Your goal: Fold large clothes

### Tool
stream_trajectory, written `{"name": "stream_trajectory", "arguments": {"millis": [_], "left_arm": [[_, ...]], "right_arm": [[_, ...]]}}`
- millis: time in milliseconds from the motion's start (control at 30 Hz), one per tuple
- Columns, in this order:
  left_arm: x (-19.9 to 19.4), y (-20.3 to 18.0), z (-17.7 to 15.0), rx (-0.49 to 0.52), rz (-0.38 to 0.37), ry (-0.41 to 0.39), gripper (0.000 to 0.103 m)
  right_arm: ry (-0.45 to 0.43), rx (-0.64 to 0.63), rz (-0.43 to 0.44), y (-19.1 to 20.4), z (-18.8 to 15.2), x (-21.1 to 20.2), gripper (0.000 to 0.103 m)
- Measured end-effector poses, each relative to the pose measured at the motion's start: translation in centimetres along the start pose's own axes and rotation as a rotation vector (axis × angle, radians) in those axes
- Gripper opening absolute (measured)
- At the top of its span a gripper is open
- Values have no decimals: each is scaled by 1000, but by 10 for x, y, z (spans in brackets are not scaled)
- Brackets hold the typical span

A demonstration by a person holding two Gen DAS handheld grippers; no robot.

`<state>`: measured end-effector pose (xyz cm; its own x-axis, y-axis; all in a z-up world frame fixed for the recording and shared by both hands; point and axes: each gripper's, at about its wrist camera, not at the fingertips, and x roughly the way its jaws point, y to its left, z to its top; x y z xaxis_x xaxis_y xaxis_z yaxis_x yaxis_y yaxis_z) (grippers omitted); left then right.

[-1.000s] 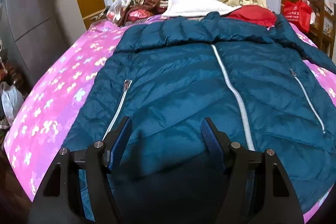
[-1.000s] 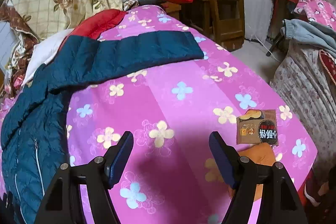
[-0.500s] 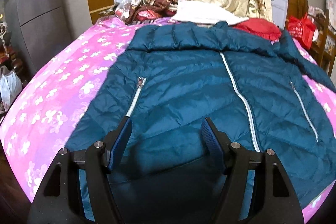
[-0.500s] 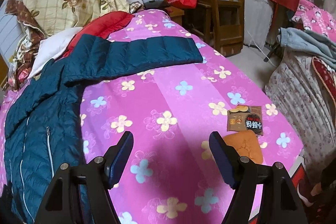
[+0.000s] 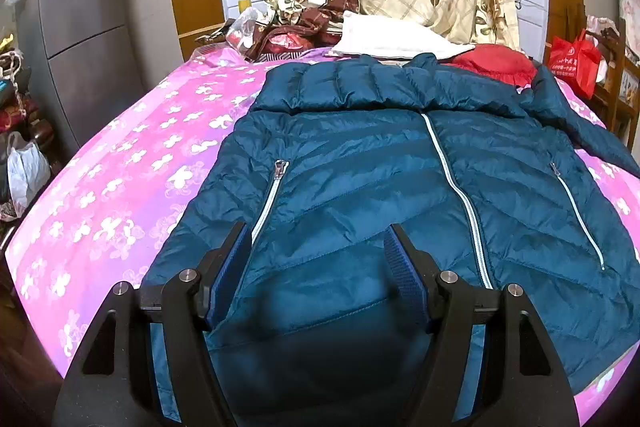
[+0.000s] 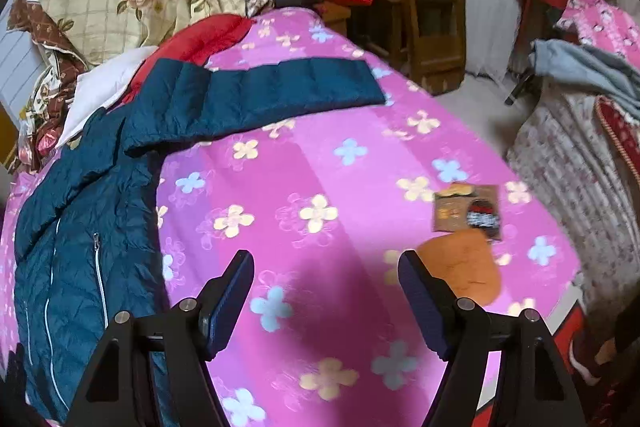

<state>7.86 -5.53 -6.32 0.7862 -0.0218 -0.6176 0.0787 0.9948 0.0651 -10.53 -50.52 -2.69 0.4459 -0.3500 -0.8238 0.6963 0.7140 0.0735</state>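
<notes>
Jacket (image 5: 360, 179): teal quilted, front up, zipped, flat on pink flowered bedspread (image 5: 120, 195); one sleeve (image 6: 260, 87) stretched sideways.
Left gripper (image 5: 318, 247): above jacket hem, jaws apart, empty.
Right gripper (image 6: 326, 279): over bare bedspread, jaws apart, empty.
Snack packet (image 6: 468, 213): near bed edge.

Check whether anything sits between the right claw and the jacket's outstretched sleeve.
Nothing visible does. The right claw hangs open over bare pink bedspread, and the teal puffer jacket's sleeve lies flat beyond it. The brown snack packet and orange pouch lie off to the right, clear of that path.
</notes>
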Motion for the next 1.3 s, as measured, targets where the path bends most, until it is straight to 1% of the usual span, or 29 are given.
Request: {"name": "stream_trajectory", "arguments": {"millis": [100,233,367,500,633,833,933,1033,1100,1200,1300], "left_arm": [[4,0,-1,6,3,4,69],[14,-2,-4,19,10,29,69],[22,-1,-5,12,4,52,69],[27,-1,-6,9,5,61,69],[31,0,-6,5,-1,77,69],[31,-2,-5,14,-10,67,69],[32,-2,-4,20,-3,62,69],[28,1,-3,2,-17,47,69],[28,1,-3,6,-24,44,69],[31,0,-2,16,-38,52,69],[32,-1,-2,22,-45,55,69]], "right_arm": [[31,-4,20,14,4,19,72],[64,-9,33,34,10,42,72],[81,-28,22,48,14,57,72],[78,-40,13,53,19,66,72],[81,-6,9,50,24,76,72],[83,31,17,45,30,88,72],[82,103,60,36,37,94,72],[72,187,114,27,44,98,72],[68,220,129,25,49,102,72],[67,243,118,27,58,112,72],[54,248,87,31,74,125,72]]}}
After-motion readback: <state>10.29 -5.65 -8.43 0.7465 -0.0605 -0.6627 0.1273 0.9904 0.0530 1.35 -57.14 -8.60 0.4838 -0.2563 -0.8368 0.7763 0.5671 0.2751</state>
